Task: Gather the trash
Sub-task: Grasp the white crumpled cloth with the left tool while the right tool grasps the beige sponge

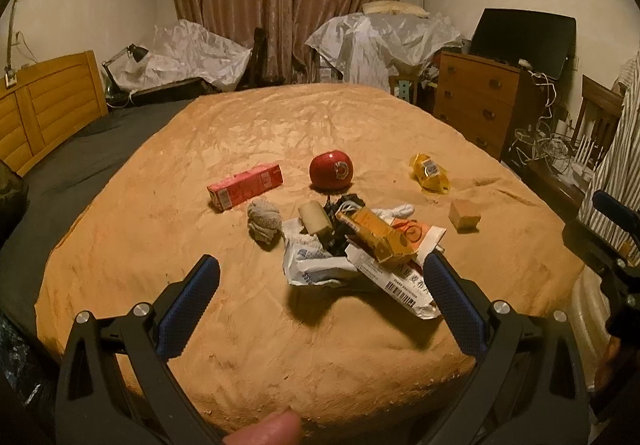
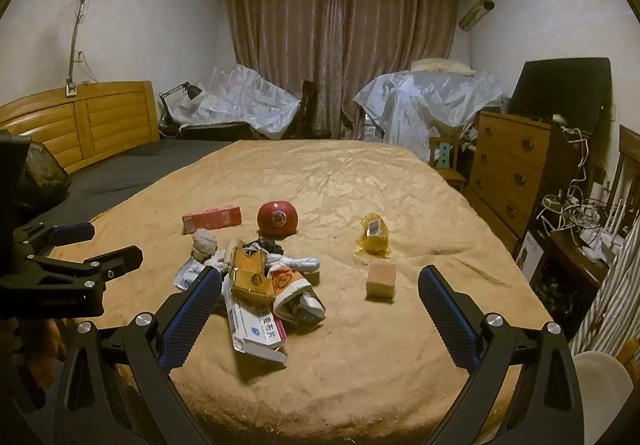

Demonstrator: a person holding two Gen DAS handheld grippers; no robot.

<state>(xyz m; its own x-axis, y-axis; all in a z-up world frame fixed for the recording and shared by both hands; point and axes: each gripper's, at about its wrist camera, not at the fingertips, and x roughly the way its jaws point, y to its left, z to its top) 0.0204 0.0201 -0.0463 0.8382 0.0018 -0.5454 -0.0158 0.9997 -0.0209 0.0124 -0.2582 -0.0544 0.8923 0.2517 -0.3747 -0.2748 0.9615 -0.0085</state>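
A heap of trash [image 1: 356, 245] lies on the tan bedspread [image 1: 280, 125]: white wrappers, an orange carton [image 1: 376, 235], a cardboard roll [image 1: 314, 219] and a grey crumpled wad [image 1: 262, 221]. Around it lie a red box [image 1: 244, 187], a red apple [image 1: 331, 171], a yellow wrapper [image 1: 430, 173] and a small tan block [image 1: 464, 217]. My left gripper [image 1: 320, 285] is open and empty just before the heap. My right gripper [image 2: 320, 297] is open and empty above the heap [image 2: 256, 281], with the tan block [image 2: 381, 281] between its fingers' span.
A wooden headboard [image 2: 80, 125] and dark sheet [image 2: 132, 169] lie left. A wooden dresser [image 2: 508, 173] with a black screen stands right, with tangled cables [image 2: 572, 213] beside it. Plastic-covered furniture [image 2: 424, 105] and curtains are at the back. The left gripper shows at the left edge [image 2: 60, 277].
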